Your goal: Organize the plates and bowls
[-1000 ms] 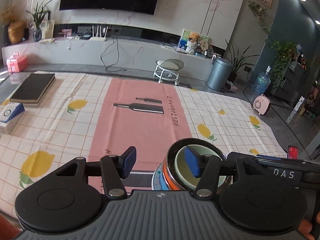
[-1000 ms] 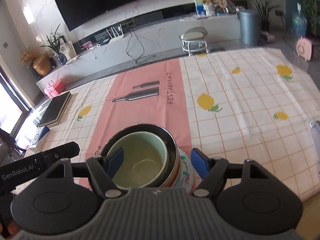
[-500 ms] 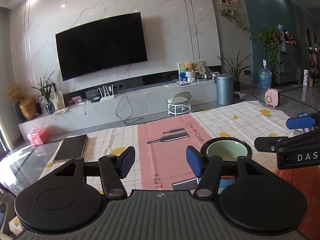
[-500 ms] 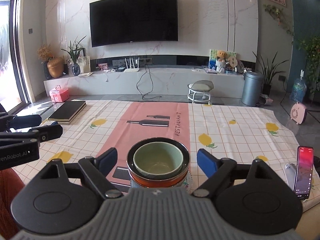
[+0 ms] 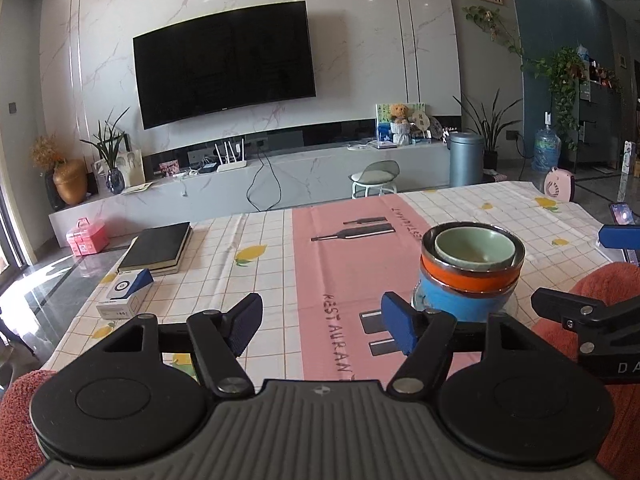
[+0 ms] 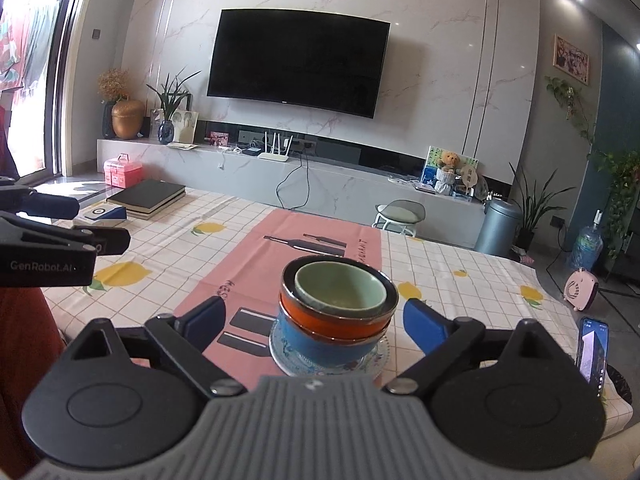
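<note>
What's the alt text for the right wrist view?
A stack of bowls, green in orange in blue, sits on a glass plate on the tablecloth, ahead of the right gripper, whose jaws are opening and touch nothing. A phone lies at right.

Plate [image 6: 378,354] under the bowl stack mostly covered: only a patterned rim shows in the right wrist view, its near edge behind the gripper body; in the left wrist view it is a sliver. Blue bowl [image 6: 320,342] base hidden by that rim; its inside, and the orange bowl's [image 6: 332,320], covered by the bowls nested above. Green bowl [image 6: 340,288] outer wall mostly sunk out of sight. Phone [image 6: 594,354] lower end cut off by the gripper body; screen content too small to read. Right gripper [image 5: 592,276] in the left wrist view cut off at the right edge, lettering partly lost. Tablecloth [image 5: 340,312] print half hidden near the camera
</note>
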### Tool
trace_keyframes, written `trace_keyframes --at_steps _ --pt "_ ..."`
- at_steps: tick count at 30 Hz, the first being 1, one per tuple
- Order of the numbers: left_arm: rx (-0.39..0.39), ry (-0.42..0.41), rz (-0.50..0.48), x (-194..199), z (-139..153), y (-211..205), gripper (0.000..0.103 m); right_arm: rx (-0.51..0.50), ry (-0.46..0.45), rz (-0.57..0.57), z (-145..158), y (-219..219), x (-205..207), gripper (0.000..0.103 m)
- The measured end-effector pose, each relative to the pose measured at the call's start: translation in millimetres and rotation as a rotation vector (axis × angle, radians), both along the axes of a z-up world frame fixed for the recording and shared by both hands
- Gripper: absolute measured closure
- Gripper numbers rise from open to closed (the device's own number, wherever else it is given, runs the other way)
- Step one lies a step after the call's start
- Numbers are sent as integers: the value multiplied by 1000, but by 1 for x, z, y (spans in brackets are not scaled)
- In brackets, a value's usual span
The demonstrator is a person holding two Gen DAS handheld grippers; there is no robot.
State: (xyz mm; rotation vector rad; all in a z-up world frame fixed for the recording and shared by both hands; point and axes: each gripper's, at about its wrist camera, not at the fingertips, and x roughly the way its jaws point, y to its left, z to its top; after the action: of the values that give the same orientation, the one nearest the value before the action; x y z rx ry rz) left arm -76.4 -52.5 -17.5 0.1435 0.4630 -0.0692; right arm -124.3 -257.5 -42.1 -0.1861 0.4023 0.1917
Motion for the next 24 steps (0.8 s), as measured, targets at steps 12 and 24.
trace_keyframes --at_steps 12,24 --pt "49 72 -35 10 -22 -8 22 16 10 15 -27 -10 17 9" --pt "40 127 -40 11 -26 -10 21 75 79 -12 -39 -18 28 9"
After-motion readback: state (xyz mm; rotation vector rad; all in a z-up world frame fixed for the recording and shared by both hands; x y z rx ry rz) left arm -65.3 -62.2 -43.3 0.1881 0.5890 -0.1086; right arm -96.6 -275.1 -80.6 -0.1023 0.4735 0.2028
